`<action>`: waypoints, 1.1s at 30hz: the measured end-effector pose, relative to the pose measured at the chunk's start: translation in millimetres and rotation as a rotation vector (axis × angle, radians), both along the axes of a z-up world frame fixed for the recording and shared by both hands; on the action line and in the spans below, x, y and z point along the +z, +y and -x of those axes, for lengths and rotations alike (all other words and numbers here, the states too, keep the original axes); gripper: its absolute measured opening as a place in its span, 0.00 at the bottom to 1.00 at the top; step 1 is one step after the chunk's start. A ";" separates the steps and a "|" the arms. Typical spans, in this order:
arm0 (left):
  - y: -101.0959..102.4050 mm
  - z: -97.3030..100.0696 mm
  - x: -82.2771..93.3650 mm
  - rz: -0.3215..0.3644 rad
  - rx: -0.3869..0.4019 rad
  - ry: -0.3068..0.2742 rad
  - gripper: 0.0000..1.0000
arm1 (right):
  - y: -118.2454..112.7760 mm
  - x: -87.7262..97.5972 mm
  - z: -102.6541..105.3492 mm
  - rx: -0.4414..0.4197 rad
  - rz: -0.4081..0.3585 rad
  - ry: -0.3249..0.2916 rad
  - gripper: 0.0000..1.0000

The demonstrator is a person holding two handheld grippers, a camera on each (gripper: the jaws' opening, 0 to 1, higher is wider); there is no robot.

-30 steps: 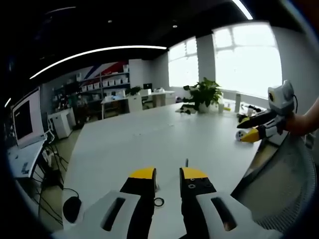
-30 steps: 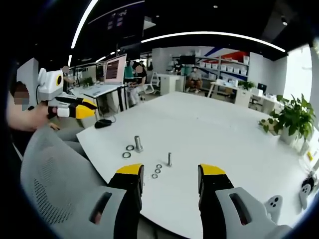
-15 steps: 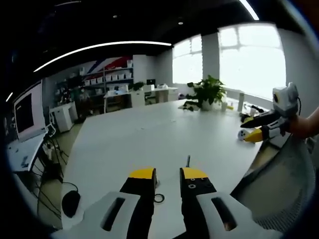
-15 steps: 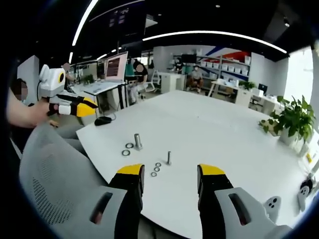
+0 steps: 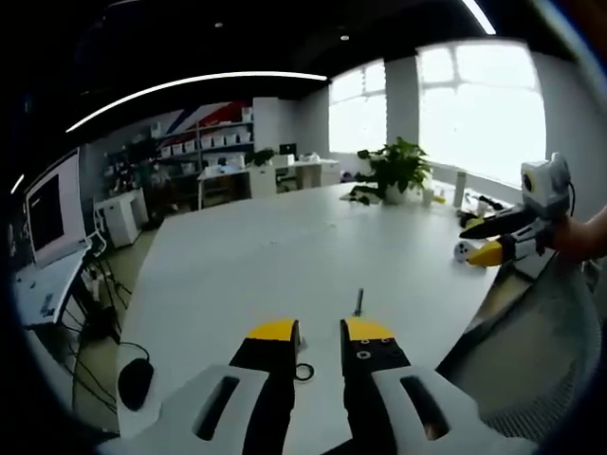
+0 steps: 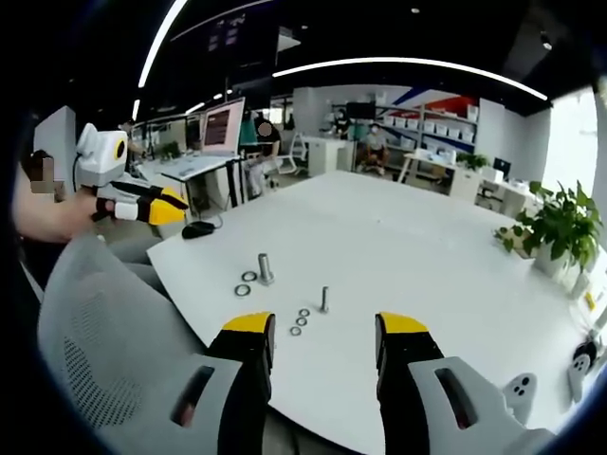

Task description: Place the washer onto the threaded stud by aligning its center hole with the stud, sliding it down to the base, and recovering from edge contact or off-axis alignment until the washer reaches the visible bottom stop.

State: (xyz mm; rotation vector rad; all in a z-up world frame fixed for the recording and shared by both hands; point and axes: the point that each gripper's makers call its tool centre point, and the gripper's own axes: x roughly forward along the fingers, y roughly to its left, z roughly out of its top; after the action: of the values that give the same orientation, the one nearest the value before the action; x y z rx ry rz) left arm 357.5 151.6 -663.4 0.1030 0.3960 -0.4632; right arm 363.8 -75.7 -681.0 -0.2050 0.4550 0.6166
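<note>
A thin threaded stud (image 6: 324,300) stands upright on the white table (image 6: 417,256), with three small washers (image 6: 299,321) lying flat just left of it. Further left stands a thicker bolt (image 6: 266,268) with two larger washers (image 6: 245,283) beside it. My right gripper (image 6: 327,327) hovers open above the table's near edge, short of the stud, holding nothing. My left gripper (image 5: 320,332) has a narrow gap between its jaws, with a washer (image 5: 303,371) on the table below it and the thin stud (image 5: 358,301) just beyond. Each gripper shows off to the side in the other's view, the left gripper (image 6: 171,207) and the right gripper (image 5: 474,242).
A grey mesh chair back (image 6: 104,332) stands between me and the table edge. A black mouse (image 6: 197,228) lies near the table corner, a potted plant (image 6: 560,227) at the far end, and a white controller (image 6: 520,387) near the right edge. People sit at desks behind.
Both views have shifted only slightly with my hands. The stud, bolt and washers lie where they were, and the jaws keep the same gaps.
</note>
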 end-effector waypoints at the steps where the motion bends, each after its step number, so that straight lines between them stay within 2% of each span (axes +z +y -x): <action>1: -0.2 -0.1 0.4 -0.001 -0.001 -0.001 0.15 | 0.1 -1.0 -0.3 0.002 0.003 0.002 0.45; 5: 2.9 0.1 3.7 0.007 0.006 -0.013 0.14 | -3.0 2.3 -1.2 -0.014 -0.006 -0.008 0.45; 14: 0.3 0.3 -6.9 -0.021 0.000 0.032 0.16 | 0.5 -0.7 0.6 0.000 -0.033 0.023 0.45; 18: 1.3 1.0 -10.8 -0.034 0.004 0.047 0.16 | 2.8 4.8 3.0 0.013 -0.034 -0.007 0.45; 26: 3.0 -0.2 -22.5 -0.069 0.017 0.094 0.17 | 8.0 2.2 4.8 0.031 -0.093 0.045 0.45; 30: 3.2 0.0 -30.9 -0.108 0.014 0.125 0.17 | 13.1 0.7 7.6 0.052 -0.110 0.067 0.45; 33: 3.2 1.6 -36.4 -0.128 0.007 0.147 0.17 | 15.1 1.3 8.1 0.063 -0.109 0.062 0.46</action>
State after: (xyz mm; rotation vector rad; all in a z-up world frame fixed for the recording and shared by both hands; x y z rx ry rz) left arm 355.9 154.8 -699.8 0.1924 0.5703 -0.4394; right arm 355.7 -60.7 -679.8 -0.0967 0.4745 0.7094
